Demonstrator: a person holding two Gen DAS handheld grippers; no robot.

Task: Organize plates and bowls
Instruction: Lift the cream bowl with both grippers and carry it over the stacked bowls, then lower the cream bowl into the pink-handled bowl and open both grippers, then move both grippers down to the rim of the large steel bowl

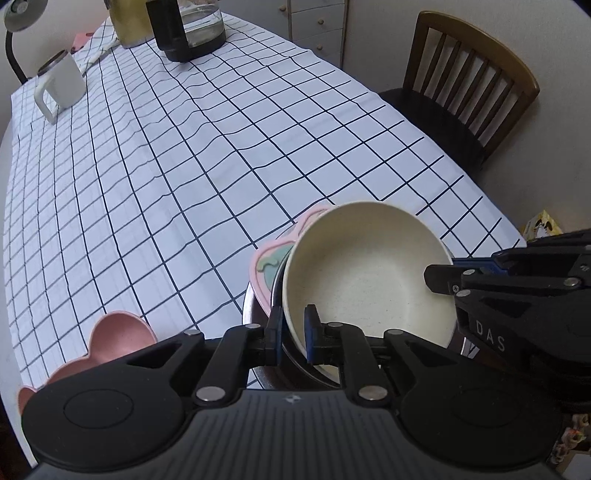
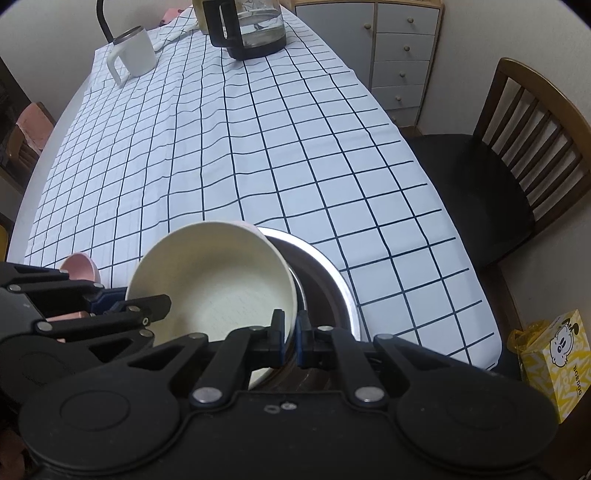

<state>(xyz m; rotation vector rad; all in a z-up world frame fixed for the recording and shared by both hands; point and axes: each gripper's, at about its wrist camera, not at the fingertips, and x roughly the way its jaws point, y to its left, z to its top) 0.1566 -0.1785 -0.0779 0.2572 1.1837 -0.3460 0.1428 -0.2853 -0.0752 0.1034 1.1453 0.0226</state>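
A cream bowl [image 1: 365, 266] [image 2: 218, 284] leans tilted inside a steel bowl [image 2: 332, 280], over a pink plate [image 1: 269, 254] with a cartoon print. My left gripper [image 1: 293, 332] is shut on the bowl's near rim, one finger inside and one outside. In the right wrist view the left gripper [image 2: 147, 308] shows at the bowl's left edge. My right gripper [image 2: 290, 332] is shut on the bowl's rim at the opposite side, and in the left wrist view the right gripper [image 1: 443, 277] reaches in from the right. A pink lobed bowl [image 1: 122, 332] [image 2: 79, 266] sits on the cloth to the left.
A blue-checked white cloth [image 1: 221, 166] covers the table. A white mug [image 1: 62, 81] [image 2: 135, 51] and a glass coffee pot [image 1: 192, 29] [image 2: 255, 29] stand at the far end. A wooden chair [image 2: 517, 147] is at the right, a drawer cabinet [image 2: 402, 55] behind, a yellow box [image 2: 554, 362] lower right.
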